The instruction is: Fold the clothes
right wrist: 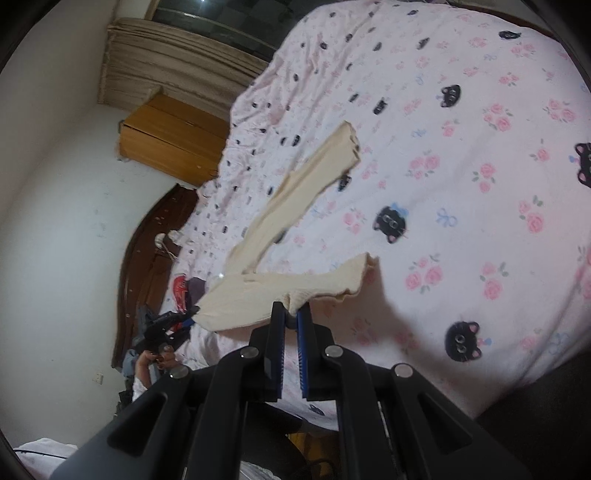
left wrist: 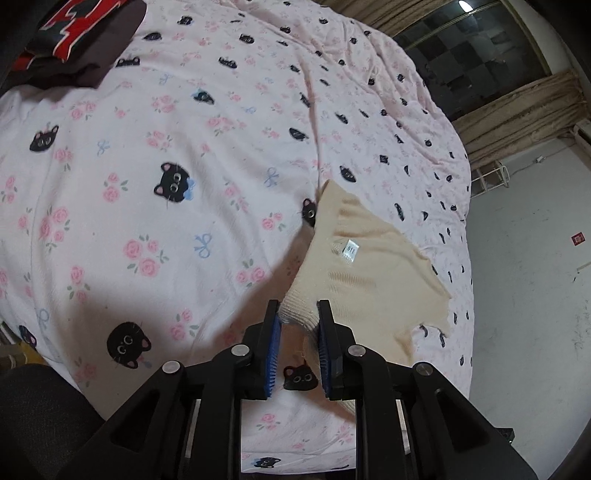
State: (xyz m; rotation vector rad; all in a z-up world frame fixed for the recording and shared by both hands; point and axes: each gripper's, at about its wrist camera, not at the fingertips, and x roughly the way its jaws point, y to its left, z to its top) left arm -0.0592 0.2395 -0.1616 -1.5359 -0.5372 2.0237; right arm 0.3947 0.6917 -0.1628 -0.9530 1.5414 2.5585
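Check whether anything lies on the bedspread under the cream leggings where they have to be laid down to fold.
Nothing visible does. The cream leggings hang between the left tool and the right tool, both shut on the waistband. The bedspread below is bare. The folded dark clothes sit at a far corner, well apart.

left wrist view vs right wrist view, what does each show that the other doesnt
Only the left wrist view: a size tag on the cream garment, and a folded dark and red pile at the bed's far corner.
Only the right wrist view: the garment's two legs, a wooden cabinet, and the left gripper seen from outside.
Both: the cat-print sheet, the curtains, each gripper shut on the waistband; right gripper.
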